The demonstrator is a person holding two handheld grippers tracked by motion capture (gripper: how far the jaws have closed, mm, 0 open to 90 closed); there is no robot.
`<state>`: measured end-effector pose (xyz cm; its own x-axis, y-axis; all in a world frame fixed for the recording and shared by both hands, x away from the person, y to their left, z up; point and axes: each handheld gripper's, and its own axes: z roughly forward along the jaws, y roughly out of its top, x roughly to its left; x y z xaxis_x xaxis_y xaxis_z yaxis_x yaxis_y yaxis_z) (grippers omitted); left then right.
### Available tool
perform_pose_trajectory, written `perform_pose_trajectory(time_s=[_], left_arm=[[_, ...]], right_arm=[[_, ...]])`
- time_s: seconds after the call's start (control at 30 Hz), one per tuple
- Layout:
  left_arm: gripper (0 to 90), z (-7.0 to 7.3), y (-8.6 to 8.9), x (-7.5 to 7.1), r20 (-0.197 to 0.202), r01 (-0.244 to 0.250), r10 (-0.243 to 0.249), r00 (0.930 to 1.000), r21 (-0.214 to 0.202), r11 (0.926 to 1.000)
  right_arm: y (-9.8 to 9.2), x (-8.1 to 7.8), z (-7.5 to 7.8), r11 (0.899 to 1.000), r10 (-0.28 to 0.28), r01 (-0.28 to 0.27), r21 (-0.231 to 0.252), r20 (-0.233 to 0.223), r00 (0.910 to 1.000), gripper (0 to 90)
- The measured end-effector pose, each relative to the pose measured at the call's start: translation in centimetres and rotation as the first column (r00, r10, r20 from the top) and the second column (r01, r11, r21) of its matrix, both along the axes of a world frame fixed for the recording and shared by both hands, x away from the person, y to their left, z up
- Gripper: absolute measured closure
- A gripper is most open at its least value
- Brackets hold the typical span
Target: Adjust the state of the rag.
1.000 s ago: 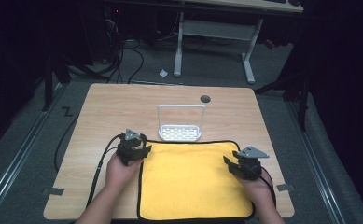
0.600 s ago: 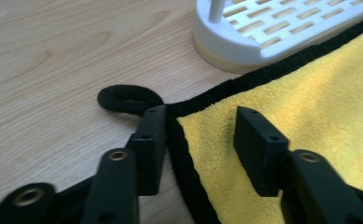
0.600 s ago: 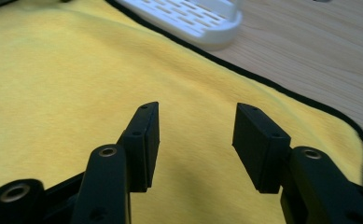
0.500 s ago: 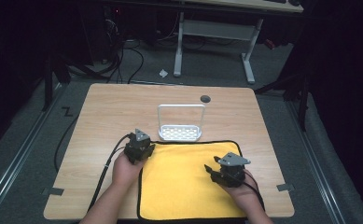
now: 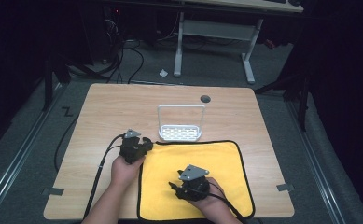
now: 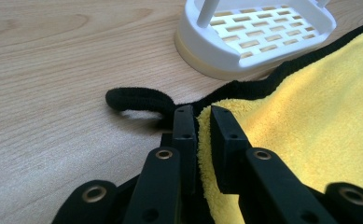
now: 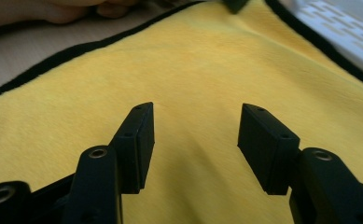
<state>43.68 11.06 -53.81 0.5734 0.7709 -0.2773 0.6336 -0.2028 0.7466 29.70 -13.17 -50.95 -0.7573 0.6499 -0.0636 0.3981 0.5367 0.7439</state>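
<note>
The yellow cloth (image 5: 195,175) lies flat on the table (image 5: 123,107). The right gripper (image 7: 193,140) has slid inward over its middle, jaws apart and empty. The left gripper (image 6: 202,135) has just clamped the cloth's far-left corner, likely readying a fold.

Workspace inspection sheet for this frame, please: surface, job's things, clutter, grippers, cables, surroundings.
Surface: wooden table, a dark round hole near its far edge.
Job's things: yellow cloth with black trim lies flat at the near edge; its far left corner, by a black loop, sits between the left gripper's fingers.
Clutter: white slotted rack just beyond the cloth.
Grippers: left gripper has just been closing and pinches the cloth corner; right gripper is open over the cloth's middle, nothing between its fingers.
Cables: a black cable trails from the left gripper.
Surroundings: dark room, grey floor, white desk frame behind.
</note>
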Motion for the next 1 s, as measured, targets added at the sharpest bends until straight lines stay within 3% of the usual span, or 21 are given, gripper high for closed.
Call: perform_pose_trajectory(time_s=[0.17, 0.33, 0.53, 0.63, 0.87, 1.0], left_arm=[[79.8, 0.0, 0.1, 0.0, -0.007, 0.001, -0.001, 1.0, -0.007, 1.0], [79.5, 0.0, 0.1, 0.0, -0.006, -0.001, 0.001, 1.0, -0.01, 1.0], [79.5, -0.1, 0.2, 0.1, -0.01, -0.001, 0.001, 1.0, -0.014, 0.9999], [79.4, -0.1, 0.2, 0.1, -0.01, 0.001, -0.001, 0.9999, -0.014, 0.9999], [79.4, -0.1, 0.2, 0.1, -0.016, -0.001, 0.0, 0.9999, -0.016, 0.9999], [79.4, -0.1, 0.2, 0.1, -0.016, -0.001, 0.0, 0.9999, -0.016, 0.9999]], right_arm=[[3.9, -0.4, -0.8, 0.997, 0.067, -0.068, -0.022, -0.035, 0.9971, 44.5], [7.1, -1.0, -1.4, 0.991, 0.131, -0.132, -0.011, -0.063, 0.9894, 43.6], [9.5, -1.6, -1.9, 0.984, 0.176, -0.176, 0.005, -0.093, 0.9799, 41.1], [10.0, -1.7, -2.1, 0.982, 0.186, -0.187, -0.007, -0.084, 0.9789, 40.4], [9.5, -1.4, -1.9, 0.987, 0.16, -0.161, -0.013, -0.078, 0.9841, 62.7], [9.3, -1.5, -1.6, 0.986, 0.157, -0.158, -0.047, -0.024, 0.9873, 78.7]])
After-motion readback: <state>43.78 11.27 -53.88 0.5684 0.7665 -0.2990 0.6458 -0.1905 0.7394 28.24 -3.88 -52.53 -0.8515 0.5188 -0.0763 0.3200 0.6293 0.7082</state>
